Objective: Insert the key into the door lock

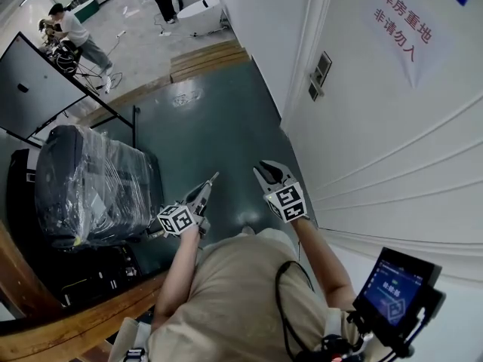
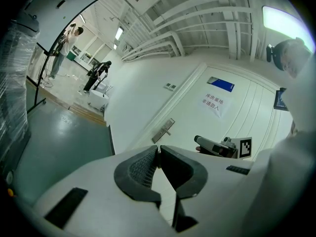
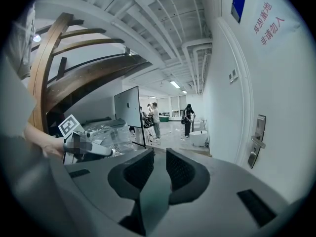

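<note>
The white door fills the right of the head view, with its metal lock plate and handle at the door's far edge. My left gripper is shut on a thin key, seen only as a sliver at its tips. It points toward the lock plate, still well short of it. My right gripper stands open and empty beside it, closer to the door. Its jaws show floor between them, and the lock plate lies off to their right.
A plastic-wrapped black bulky object stands left of me, with a dark board on a stand behind it. Wooden steps cross the green floor ahead, with people beyond. A small screen hangs at my right side.
</note>
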Available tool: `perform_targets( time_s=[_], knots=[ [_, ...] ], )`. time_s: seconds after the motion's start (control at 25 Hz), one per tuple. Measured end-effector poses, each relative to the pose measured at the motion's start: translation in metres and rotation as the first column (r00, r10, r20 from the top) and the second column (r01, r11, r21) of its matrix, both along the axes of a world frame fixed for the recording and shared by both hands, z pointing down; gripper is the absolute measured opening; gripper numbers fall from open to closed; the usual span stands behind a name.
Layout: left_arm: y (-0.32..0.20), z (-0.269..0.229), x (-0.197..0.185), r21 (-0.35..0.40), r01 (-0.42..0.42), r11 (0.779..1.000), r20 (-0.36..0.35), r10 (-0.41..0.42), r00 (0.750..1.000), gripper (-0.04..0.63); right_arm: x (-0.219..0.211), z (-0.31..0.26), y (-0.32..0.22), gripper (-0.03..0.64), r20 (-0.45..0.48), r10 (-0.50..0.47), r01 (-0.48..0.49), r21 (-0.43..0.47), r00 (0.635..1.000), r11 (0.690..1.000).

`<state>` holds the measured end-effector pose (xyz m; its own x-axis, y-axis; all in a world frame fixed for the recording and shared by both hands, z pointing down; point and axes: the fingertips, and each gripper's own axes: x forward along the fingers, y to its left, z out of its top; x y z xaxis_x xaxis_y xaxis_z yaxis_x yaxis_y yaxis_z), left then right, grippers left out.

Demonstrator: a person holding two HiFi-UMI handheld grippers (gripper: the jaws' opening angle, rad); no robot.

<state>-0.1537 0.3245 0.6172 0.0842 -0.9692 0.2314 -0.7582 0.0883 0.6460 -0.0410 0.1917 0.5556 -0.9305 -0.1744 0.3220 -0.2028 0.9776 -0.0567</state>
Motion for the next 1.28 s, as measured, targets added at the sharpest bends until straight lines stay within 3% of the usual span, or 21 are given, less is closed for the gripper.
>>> perform_targets(
  time_s=[0.56, 0.88, 1.28],
  knots=[
    [-0.034, 0.002, -0.004, -0.001, 0.039, 0.999, -0.008, -0.039, 0.999, 0.034, -0.002, 0.007, -0.036, 0.087, -0.007, -0.022, 0.022, -0.014, 1.000, 1.000],
    [-0.077, -0.019, 0.012, 0.008, 0.048, 0.999, -0.006, -0.048, 0.999, 0.034, 0.000, -0.017, -0.081, 0.086, -0.008, -0.073, 0.073, 0.024, 0.997, 0.997],
    [-0.102, -0.001, 0.041, -0.011, 0.050, 0.999, -0.022, -0.050, 0.998, 0.034, 0.024, 0.001, -0.114, 0.086, -0.035, -0.078, 0.078, 0.009, 0.996, 0.997]
  ],
)
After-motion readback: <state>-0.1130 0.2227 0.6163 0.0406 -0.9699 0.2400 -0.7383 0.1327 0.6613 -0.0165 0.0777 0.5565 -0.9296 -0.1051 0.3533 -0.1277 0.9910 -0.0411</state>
